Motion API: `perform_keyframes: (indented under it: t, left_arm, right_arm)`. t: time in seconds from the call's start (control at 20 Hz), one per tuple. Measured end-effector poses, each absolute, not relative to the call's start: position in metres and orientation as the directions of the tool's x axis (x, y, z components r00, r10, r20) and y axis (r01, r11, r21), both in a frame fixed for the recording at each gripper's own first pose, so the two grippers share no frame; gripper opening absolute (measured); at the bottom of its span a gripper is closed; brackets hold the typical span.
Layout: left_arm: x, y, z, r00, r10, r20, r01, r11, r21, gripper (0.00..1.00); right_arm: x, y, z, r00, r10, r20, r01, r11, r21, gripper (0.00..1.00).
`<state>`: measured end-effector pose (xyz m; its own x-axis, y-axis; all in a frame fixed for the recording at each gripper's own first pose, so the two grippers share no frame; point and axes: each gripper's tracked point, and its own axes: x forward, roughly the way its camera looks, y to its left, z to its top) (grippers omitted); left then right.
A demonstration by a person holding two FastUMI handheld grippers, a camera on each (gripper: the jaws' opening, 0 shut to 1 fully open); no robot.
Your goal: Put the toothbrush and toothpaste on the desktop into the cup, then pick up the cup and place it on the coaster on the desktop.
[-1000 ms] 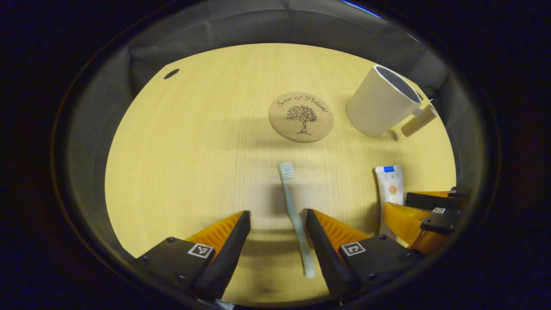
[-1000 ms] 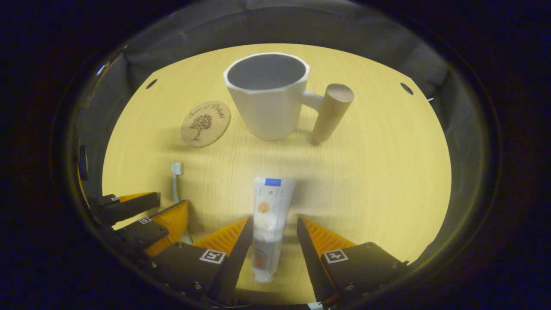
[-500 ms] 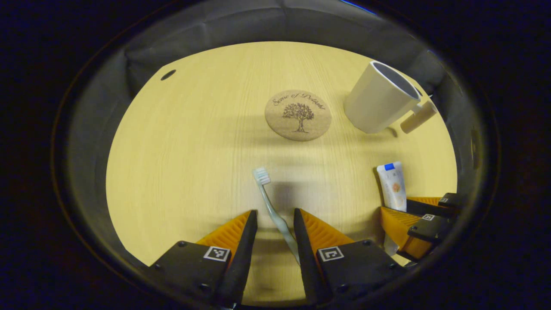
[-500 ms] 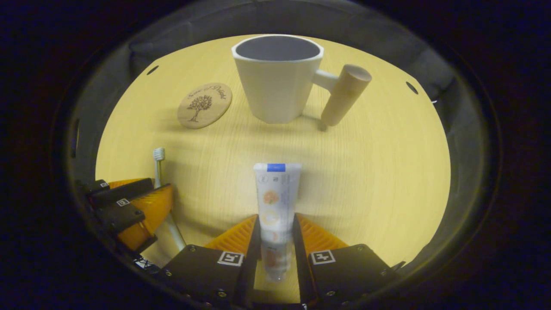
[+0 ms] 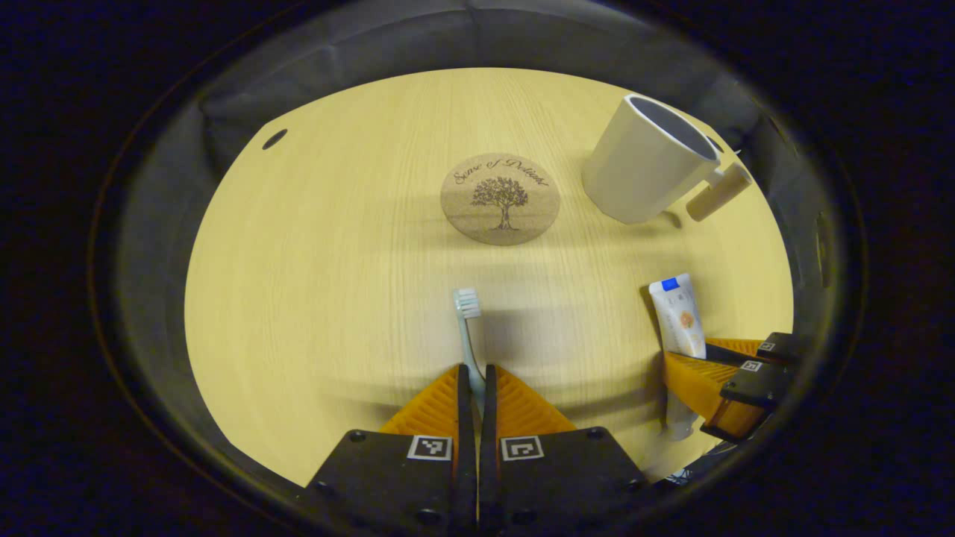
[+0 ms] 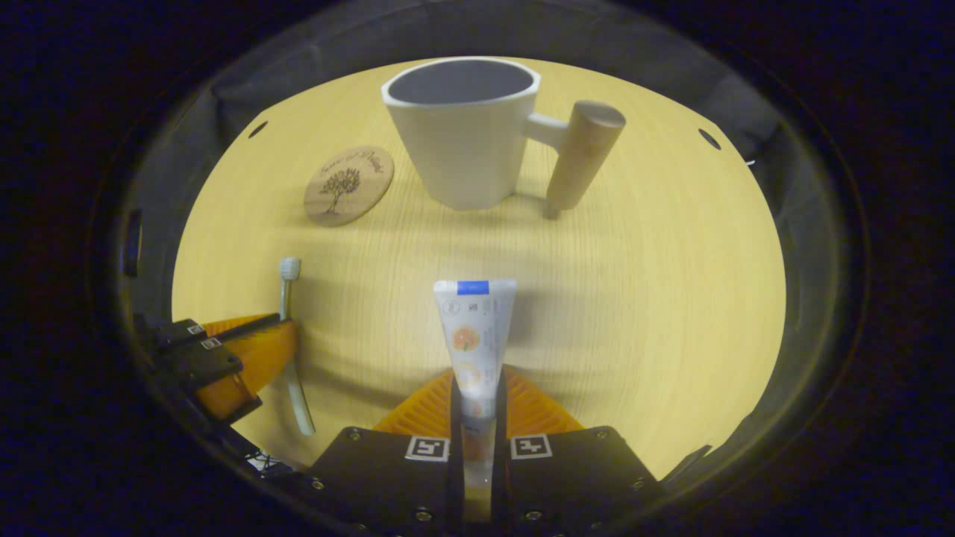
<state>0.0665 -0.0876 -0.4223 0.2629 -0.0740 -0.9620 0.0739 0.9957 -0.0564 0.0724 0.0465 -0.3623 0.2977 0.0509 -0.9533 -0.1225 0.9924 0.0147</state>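
Fingers of the left gripper (image 5: 475, 377) are pressed together on the handle of the toothbrush (image 5: 468, 319), as seen in the left gripper view. The brush is clamped between both fingers, and its bristle head points forward, away from the gripper, over the wooden desktop (image 5: 321, 283). Whether the head is lifted from the wood cannot be told. Beyond the head, the round cork coaster (image 5: 500, 198) with a tree drawing is lying flat on the desktop, well apart from the brush. To the right of the coaster the white cup (image 5: 645, 160) is standing, with its wooden handle (image 5: 718, 192) turned to the far side.

Fingers of the right gripper (image 6: 476, 391) are closed on the toothpaste tube (image 6: 471, 332), as seen in the right gripper view. The tube is held near its lower part, and its flat crimped end with a blue stripe points forward. Ahead of the tube, well apart from it, the cup (image 6: 462, 142) is seen upright with its mouth open and nothing visible inside. Its handle (image 6: 583, 153) is at the right. The coaster (image 6: 348, 185) is lying to the left of the cup, near it but not touching. At the lower left edge of this view, the left gripper (image 6: 257, 339) is seen with the toothbrush (image 6: 288, 280) in it.
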Motion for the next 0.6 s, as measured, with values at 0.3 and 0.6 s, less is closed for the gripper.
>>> perform_keyframes:
  t: [0.3, 0.6]
  left_arm:
    - [0.067, -0.089, -0.42, 0.288, -0.09, -0.954, 0.059, 0.995, -0.076, 0.08]
    - [0.065, -0.073, -0.408, 0.332, -0.084, -0.939, 0.035, 0.996, -0.077, 0.08]
  right_arm:
    - [0.072, 0.049, -0.362, 0.302, 0.095, -0.948, -0.116, 0.991, 0.063, 0.15]
    - [0.078, 0.048, -0.343, 0.366, 0.126, -0.922, -0.102, 0.99, 0.094, 0.15]
